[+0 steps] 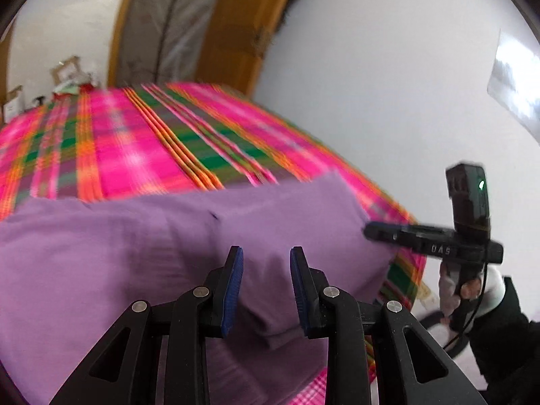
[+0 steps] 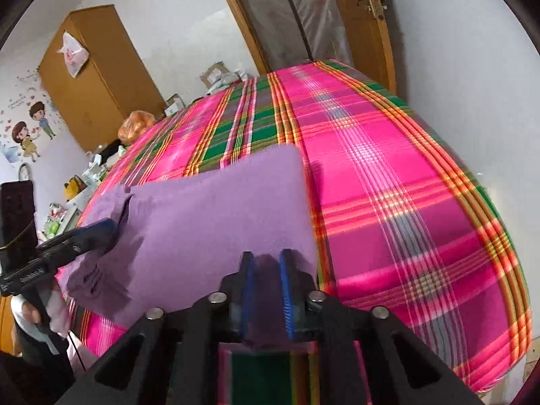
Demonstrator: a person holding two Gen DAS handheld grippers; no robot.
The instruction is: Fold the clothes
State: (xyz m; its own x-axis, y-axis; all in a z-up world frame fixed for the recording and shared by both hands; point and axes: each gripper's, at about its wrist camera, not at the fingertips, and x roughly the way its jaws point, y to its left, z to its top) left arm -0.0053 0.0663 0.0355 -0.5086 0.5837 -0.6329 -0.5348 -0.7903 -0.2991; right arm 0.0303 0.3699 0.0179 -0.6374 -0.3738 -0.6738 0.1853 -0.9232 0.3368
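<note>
I work both claws over a purple garment [image 1: 141, 246] that lies on the near part of a bed spread with a pink, green and orange plaid sheet [image 1: 135, 148]. The cloth runs from under my left gripper [image 1: 266, 256] away to the right gripper [image 1: 374, 231], which shows at my right in the left wrist view.

In the right wrist view the right gripper [image 2: 266, 263] has its blue pads close together with a ridge of purple cloth standing between them; I judge it to be pinching the near right edge of the garment [image 2: 216, 216]. The left claw is partly spread, with cloth in the gap between its pads. From its own camera I cannot tell whether the pads press the fabric or merely straddle it, though from the other side the left gripper [image 2: 113, 227] seems to hold a bunched corner.

To fold well, I would keep both pinches at matching points on the edge, lift evenly, and carry the edge straight across so it lands square, with no slack sagging between the claws.

Much is blurred in the left wrist view. The garment's far edge, its type, and whether it has sleeves or a collar are unclear. Only a gloved hand [image 1: 452, 290] of the person shows, cut off at the frame's edge.
</note>
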